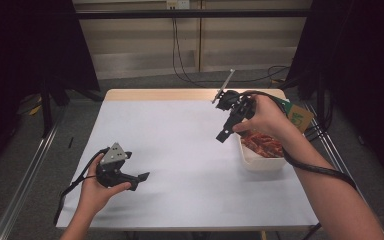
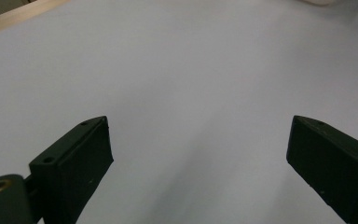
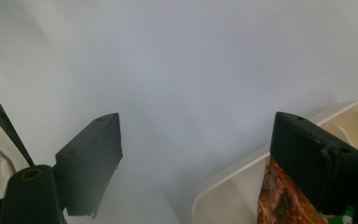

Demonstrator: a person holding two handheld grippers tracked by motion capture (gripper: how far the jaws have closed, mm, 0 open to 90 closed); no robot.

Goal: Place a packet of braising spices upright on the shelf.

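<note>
A white tray (image 1: 260, 162) with red-brown packets (image 1: 263, 144) in it stands at the table's right side. My right gripper (image 1: 223, 135) hangs above the tray's near-left corner, tilted down toward the table, open with nothing between its jaws. In the right gripper view the gripper (image 3: 196, 147) is open over the white sheet, with the tray's rim (image 3: 223, 184) and a red-brown packet (image 3: 279, 198) at the lower right. My left gripper (image 1: 142, 177) rests low near the front left of the table. Its jaws stand wide open over bare sheet in the left gripper view (image 2: 200, 144).
The table (image 1: 180, 150) is covered by a white sheet, with a wooden strip (image 1: 160, 94) bare along the far edge. A green-and-tan package (image 1: 299, 116) lies beyond the tray at the right edge. Cables trail on the floor behind the table.
</note>
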